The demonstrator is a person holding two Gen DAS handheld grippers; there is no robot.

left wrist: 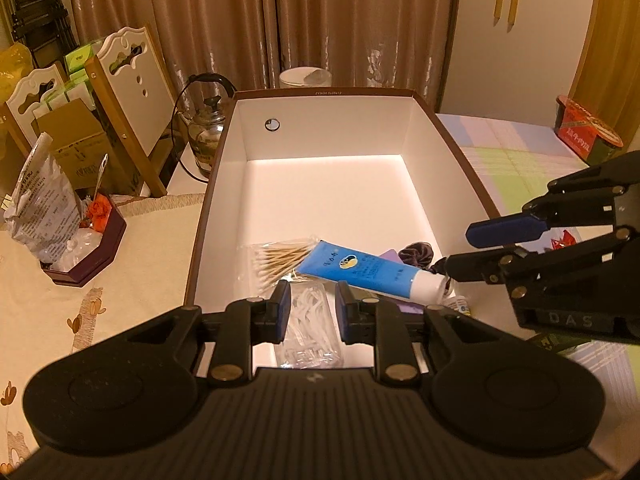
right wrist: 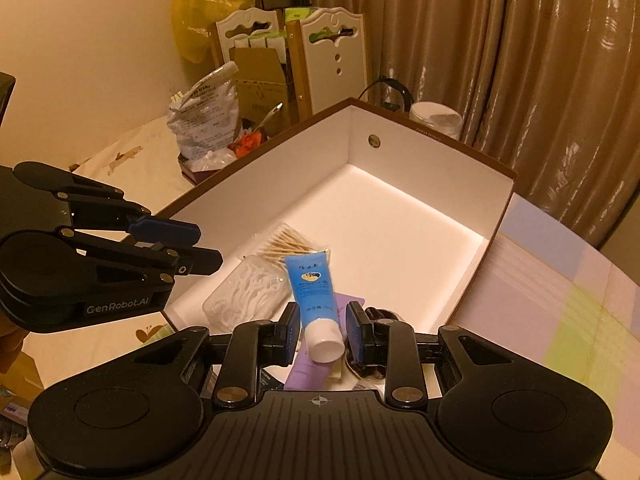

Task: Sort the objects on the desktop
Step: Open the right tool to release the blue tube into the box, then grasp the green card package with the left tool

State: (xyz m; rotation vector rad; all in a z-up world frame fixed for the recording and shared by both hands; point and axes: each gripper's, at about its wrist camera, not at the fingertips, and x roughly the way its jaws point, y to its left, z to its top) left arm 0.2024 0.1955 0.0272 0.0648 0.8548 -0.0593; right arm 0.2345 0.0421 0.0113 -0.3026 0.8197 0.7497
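Blue plastic tube with a white cap lies inside the white cardboard box with brown rim, on a purple packet, near the bag of cotton swabs. My right gripper has its jaws spread on both sides of the cap, not pressing it. My left gripper is also spread, empty, above the clear bag of white floss picks. I judge the tube is being placed; next I should draw the right gripper back and look for another object.
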